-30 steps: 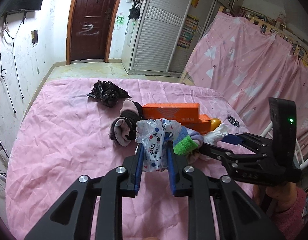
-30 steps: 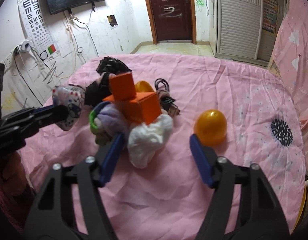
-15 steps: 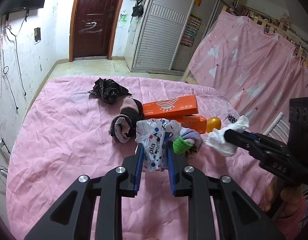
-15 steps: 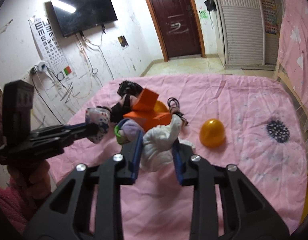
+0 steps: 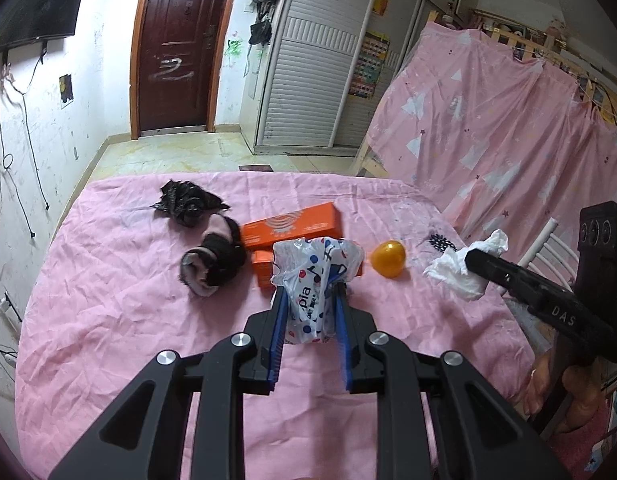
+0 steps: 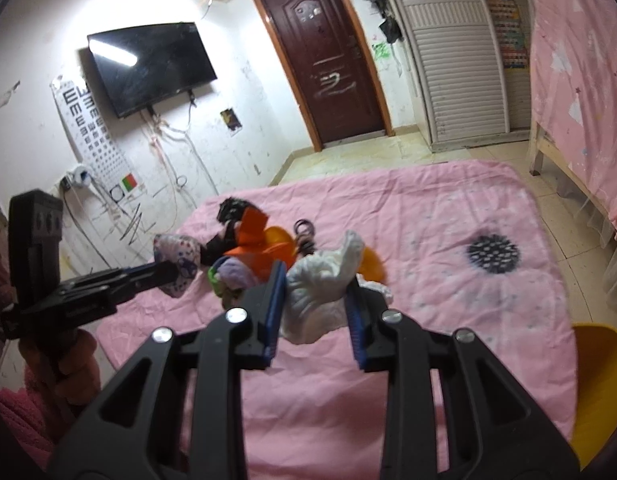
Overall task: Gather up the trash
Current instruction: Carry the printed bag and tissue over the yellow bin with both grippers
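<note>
The left gripper has its blue fingers pinching a spotty plastic bag, and the bag is held up off the pink sheet. The right gripper pinches a crumpled white tissue the same way, also up in the air. Both squeezes look firm, and I think they should stay that way, because soft bags and paper slip out easily. Low on the right, at the near edge of the sheet, I can see a yellow tub. It may be the bin, but I cannot be sure. If it is, the tissue should go right over its mouth before the fingers let go. More things wait on the sheet behind the bag: orange boxes, a dark sock to the left, a black bag farther back, and a yellow ball to the right. Carrying slow and level will keep both bits from dropping.
</note>
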Available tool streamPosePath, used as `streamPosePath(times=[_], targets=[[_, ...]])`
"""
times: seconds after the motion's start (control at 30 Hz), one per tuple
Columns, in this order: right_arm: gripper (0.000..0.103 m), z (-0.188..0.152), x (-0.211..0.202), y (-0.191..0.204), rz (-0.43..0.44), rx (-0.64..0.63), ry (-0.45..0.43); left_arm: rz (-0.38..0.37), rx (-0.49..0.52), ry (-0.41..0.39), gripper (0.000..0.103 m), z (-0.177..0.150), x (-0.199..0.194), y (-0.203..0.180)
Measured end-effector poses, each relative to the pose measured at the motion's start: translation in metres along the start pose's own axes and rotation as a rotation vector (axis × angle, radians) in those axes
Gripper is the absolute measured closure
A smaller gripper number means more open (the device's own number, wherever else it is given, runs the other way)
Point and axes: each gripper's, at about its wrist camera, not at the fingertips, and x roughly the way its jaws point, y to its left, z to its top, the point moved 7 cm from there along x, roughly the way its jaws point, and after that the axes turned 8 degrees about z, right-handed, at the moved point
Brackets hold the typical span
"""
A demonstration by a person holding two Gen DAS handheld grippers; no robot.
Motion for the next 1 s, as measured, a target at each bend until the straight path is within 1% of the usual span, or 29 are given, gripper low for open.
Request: streamPosePath(times=[0.13, 0.3, 0.5, 0.57, 0.77, 1.0], targets=[[0.076, 0.007, -0.021, -0.021, -0.028, 0.031, -0.049, -0.014, 0.032, -0.002, 0.088, 0.001, -0.002, -0.022], [0.076, 0.017, -0.058, -0.057, -0.09, 0.086, -0.129, -0.035, 0.069, 0.001, 0.088, 0.002, -0.003, -0.048], [0.076, 0.021, -0.098, -0.098, -0.155, 0.158, -0.207, -0.07, 0.113, 0.008, 0.088, 0.002, -0.003, -0.082], [0.076, 0.022, -0.112, -0.11, -0.19, 0.174, -0.232, -0.083, 0.127, 0.01, 0.088, 0.002, -0.003, -0.095], [0.076, 0.019, -0.138, -0.138, -0.245, 0.218, -0.276, -0.11, 0.167, 0.022, 0.088, 0.0, -0.001, -0.127], [0.076, 0.014, -0.15, -0.151, -0.263, 0.248, -0.296, -0.153, 0.202, 0.027, 0.088, 0.005, 0.001, -0.165]])
